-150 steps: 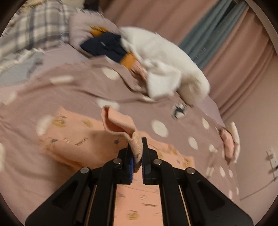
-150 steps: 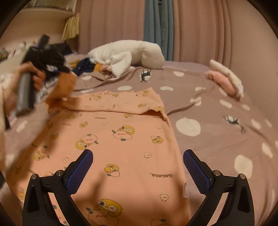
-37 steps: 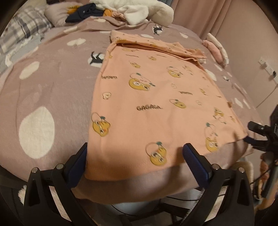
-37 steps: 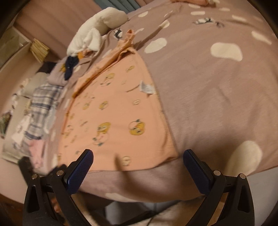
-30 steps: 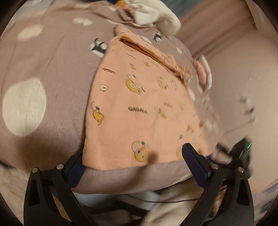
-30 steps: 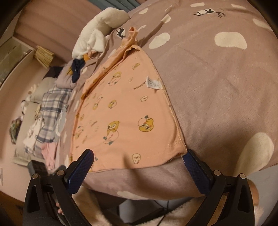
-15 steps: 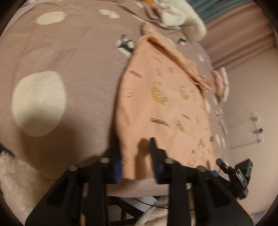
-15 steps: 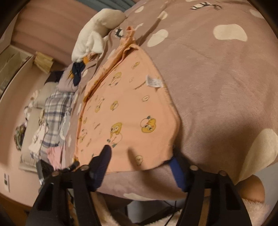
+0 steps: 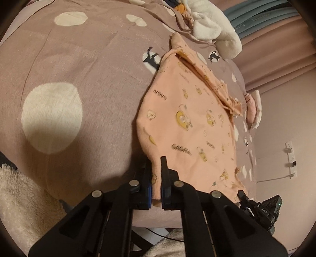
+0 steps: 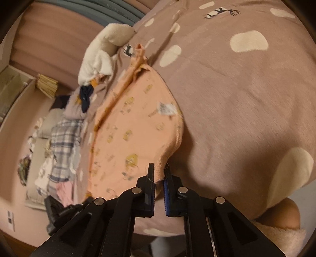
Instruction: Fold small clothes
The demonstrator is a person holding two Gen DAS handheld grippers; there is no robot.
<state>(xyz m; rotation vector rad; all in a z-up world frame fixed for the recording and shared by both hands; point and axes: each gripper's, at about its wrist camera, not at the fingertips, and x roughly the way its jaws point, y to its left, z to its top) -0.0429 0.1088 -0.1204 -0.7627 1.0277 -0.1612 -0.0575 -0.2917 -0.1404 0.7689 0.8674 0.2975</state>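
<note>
**Both hem corners pinched**

The shirt lies flat on the bed. The left gripper and right gripper each pinch a near hem corner. Better lift both evenly toward 12 o'clock, keeping the hem tight.

A mauve bedspread with cream spots is covering the bed and filling most of both views. Pink curtains are hanging at two o'clock in the left view, beside a grey-blue one. A wall socket (cable trailing) is sitting at three o'clock. A shelf is standing at nine o'clock in the right view.
</note>
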